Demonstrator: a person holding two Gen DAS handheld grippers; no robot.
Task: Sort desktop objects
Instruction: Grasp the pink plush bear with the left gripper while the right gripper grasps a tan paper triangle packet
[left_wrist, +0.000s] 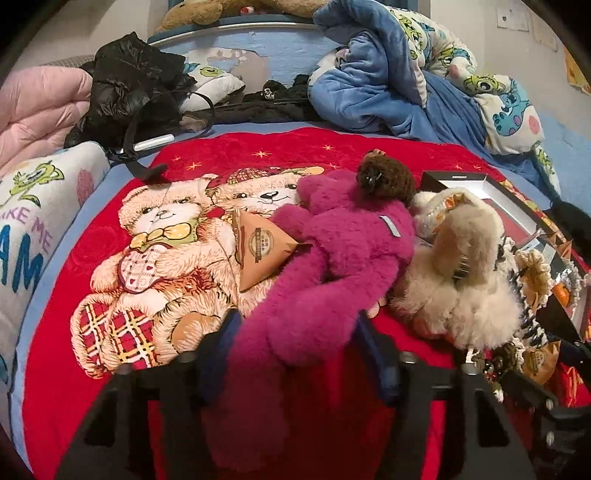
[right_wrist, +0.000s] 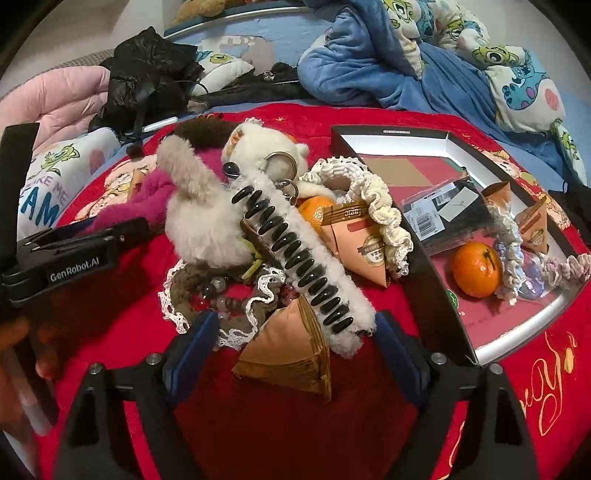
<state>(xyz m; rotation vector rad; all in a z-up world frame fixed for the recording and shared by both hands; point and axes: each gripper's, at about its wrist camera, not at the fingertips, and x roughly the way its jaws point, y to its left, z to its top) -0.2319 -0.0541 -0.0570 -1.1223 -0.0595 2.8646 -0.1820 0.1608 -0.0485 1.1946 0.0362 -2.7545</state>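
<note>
My left tongs (left_wrist: 295, 332) clamp the fuzzy magenta plush strip (left_wrist: 332, 251); right tongs (right_wrist: 295, 343) stand apart astride the tan pyramid packet (right_wrist: 291, 354).

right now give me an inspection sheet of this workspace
surface: red blanket with a bear print
job's things: magenta plush, furry white hair clip, paper packet, orange lying in the tray
clutter: black jacket, blue blanket
grippers: left gripper closed on the magenta plush; right gripper open around the packet and clip end
cables: black strap
surroundings: bed headboard
</note>
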